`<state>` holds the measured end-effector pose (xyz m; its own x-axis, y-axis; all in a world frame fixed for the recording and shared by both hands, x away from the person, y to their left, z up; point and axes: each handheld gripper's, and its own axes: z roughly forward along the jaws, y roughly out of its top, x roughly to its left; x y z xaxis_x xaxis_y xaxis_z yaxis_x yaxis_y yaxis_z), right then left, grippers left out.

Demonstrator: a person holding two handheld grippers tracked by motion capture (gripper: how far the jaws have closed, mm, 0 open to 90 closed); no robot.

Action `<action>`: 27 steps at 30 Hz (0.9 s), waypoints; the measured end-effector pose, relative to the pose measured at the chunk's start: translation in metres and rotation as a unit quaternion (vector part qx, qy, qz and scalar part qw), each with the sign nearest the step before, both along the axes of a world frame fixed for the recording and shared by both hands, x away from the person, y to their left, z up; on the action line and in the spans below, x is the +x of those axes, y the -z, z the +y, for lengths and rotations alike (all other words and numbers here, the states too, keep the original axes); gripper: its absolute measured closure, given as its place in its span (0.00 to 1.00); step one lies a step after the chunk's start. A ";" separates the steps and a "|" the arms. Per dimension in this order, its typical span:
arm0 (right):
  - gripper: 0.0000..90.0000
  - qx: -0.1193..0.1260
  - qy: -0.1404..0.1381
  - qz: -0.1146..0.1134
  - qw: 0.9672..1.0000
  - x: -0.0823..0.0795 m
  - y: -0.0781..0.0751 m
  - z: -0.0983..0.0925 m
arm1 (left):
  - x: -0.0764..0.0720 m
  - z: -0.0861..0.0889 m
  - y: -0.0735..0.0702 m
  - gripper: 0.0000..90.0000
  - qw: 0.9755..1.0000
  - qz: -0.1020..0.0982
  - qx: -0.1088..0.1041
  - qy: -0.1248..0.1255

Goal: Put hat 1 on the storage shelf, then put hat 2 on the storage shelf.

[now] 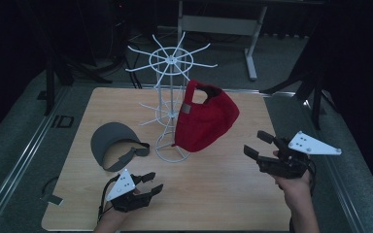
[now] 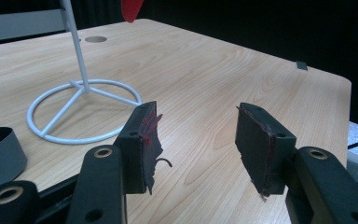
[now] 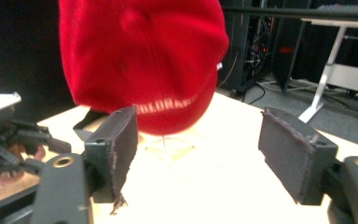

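Observation:
A red cap (image 1: 205, 119) hangs from a white wire rack (image 1: 171, 60) at the middle of the wooden table (image 1: 213, 194). A grey visor (image 1: 109, 141) lies flat to the left of the rack's ring base. My left gripper (image 1: 154, 182) sits low near the front left, open, with nothing between its jaws (image 2: 198, 135); the rack base (image 2: 84, 112) is ahead of it. My right gripper (image 1: 255, 142) hovers to the right of the cap, open and empty. In the right gripper view (image 3: 198, 144) the red cap (image 3: 144, 60) hangs just beyond the jaws, apart from them.
A desk frame with white legs (image 1: 252, 53) stands on the floor behind the table. Dark stands and cables line the back and sides. Bare wood lies between the two grippers along the front edge. The visor's strap (image 2: 0, 154) lies close to my left gripper.

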<state>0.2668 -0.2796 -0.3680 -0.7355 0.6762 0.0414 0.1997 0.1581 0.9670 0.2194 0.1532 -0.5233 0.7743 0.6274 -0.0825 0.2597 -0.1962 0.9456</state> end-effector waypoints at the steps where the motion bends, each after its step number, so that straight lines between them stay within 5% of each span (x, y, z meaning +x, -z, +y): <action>1: 0.25 -0.003 -0.002 0.002 1.000 0.001 0.005 -0.001 | 0.000 0.001 0.000 0.55 1.000 -0.001 0.000 0.000; 6: 0.21 0.003 0.002 0.008 1.000 0.003 0.031 -0.009 | 0.001 0.004 0.003 0.55 1.000 -0.001 0.005 -0.005; 9: 0.20 -0.015 0.007 0.031 0.999 0.006 0.048 -0.014 | 0.001 0.005 0.004 0.55 1.000 -0.001 0.009 -0.004; 16: 0.20 -0.037 0.009 0.044 0.998 0.007 0.080 -0.026 | 0.001 0.008 0.004 0.55 1.000 -0.001 0.009 -0.007; 27: 0.20 -0.059 0.030 0.040 0.997 0.004 0.123 -0.047 | -0.002 0.029 0.011 0.55 0.999 0.008 0.015 -0.039</action>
<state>0.2707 -0.3265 -0.4905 -0.6907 0.7230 0.0158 0.2888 0.2557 0.9226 0.2175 0.1821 -0.5346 0.7211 0.6887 -0.0748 0.2898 -0.2018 0.9356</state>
